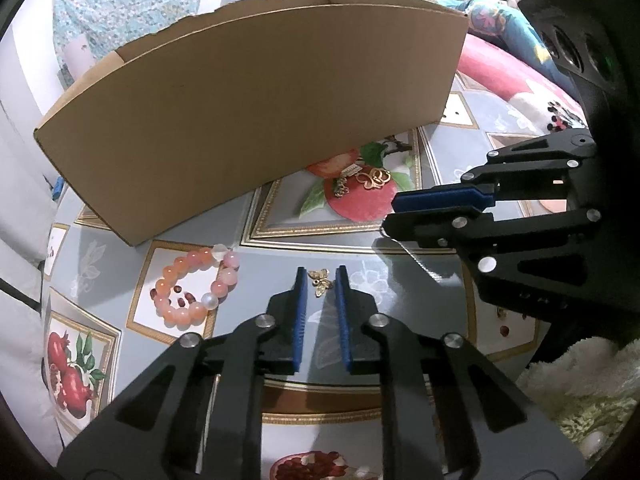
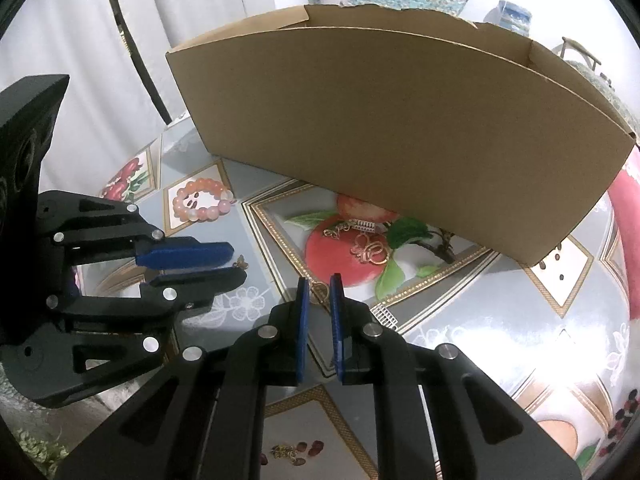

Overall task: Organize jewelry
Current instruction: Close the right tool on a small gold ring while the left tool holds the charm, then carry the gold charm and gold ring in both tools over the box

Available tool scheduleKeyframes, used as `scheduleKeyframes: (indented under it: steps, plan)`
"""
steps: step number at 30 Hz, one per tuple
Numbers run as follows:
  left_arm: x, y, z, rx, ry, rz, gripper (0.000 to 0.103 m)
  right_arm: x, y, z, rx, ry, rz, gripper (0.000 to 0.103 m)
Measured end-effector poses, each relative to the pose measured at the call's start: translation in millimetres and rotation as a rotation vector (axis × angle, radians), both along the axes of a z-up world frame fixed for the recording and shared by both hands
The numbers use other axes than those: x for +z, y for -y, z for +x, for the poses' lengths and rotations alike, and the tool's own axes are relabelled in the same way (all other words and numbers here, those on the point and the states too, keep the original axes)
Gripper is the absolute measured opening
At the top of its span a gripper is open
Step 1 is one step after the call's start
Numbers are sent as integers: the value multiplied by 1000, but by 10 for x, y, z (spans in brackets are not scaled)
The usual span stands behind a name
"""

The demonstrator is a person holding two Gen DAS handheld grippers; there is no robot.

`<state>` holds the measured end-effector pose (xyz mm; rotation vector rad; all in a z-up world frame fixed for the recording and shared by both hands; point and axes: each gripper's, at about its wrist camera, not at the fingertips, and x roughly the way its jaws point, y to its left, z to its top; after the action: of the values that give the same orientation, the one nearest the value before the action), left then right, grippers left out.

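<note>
The table point(image 1: 440, 152) wore a glossy cloth printed with pomegranates, and a bed heaped with bright blankets stood behind it. The left gripper point(image 1: 321, 276) had its jaws drawn narrow, the blue pads set against both sides of a small gold butterfly charm point(image 1: 320, 282) at their very tips. The right gripper point(image 2: 319, 280) was just as narrow, apparently pinching a thin gold hoop point(image 2: 319, 290).

I reckoned both pieces wanted a straight, slow lift with the grip held. They were tiny, caught only at the tips, and a twist could flick them out.

Beyond both pairs of jaws stood the open cardboard box point(image 2: 400, 140). Its near wall hid the inside, so I could not tell what it held. A gold pendant point(image 2: 370, 250) lay loose between the right jaws and the box, and a peach bead bracelet point(image 1: 196, 288) lay just left of the left jaws.
</note>
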<state>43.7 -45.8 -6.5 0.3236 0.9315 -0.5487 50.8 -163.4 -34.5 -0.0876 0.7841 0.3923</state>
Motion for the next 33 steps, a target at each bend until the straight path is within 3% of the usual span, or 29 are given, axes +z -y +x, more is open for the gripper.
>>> scheduleKeyframes:
  steps: [7,23,29,33]
  plan:
    - [13,40,57,16,-51,8,7,5,-21,-2,-1,5,0,11]
    - [78,-70,-34,34,35,3,7,123,36,-62,-27,34,14,11]
    - [430,-198,-48,31,120,-54,7,292,66,-147,-17,75,16,11]
    - [812,-329,6,12,157,-167,7,532,105,-210,-2,121,38,11]
